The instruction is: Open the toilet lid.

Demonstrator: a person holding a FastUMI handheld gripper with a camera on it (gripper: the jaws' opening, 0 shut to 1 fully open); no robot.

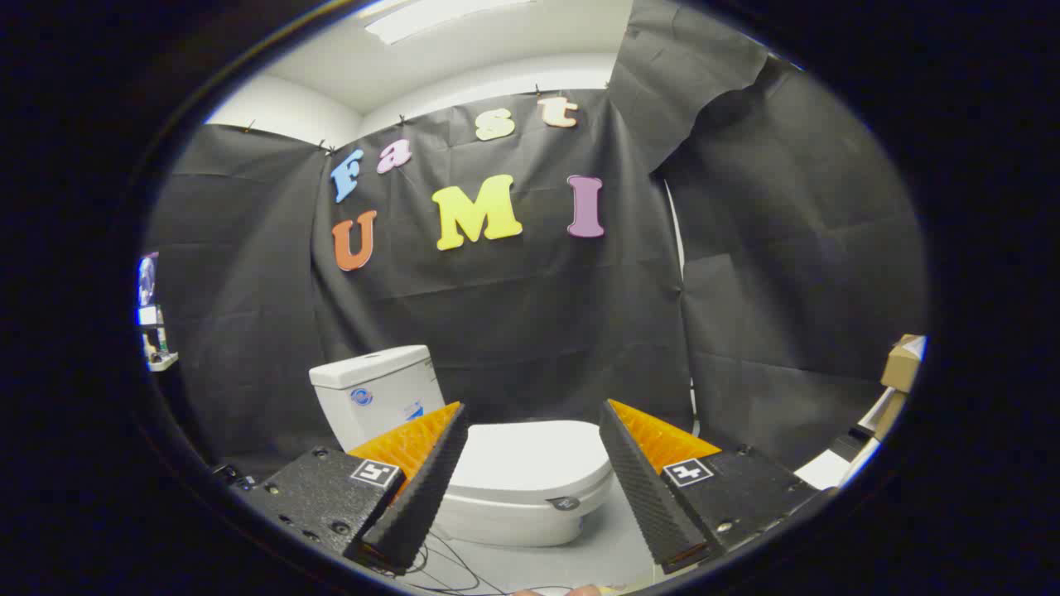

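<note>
With the gripper [530,414] fingers spread and empty, we approach the closed toilet lid [530,458] low, hooking its front edge.

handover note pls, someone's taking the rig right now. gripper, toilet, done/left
Gripper: open, holding nothing, fingers spread wide and apart from the toilet.
Toilet: ahead and below, seen between the fingers; tank behind the left finger.
Lid: down flat, closed.
Cables lie on the floor in front of the bowl.
Done: nothing beyond lining up.
Left: come down to the lid's front edge, catch it, swing it up toward the tank.
</note>
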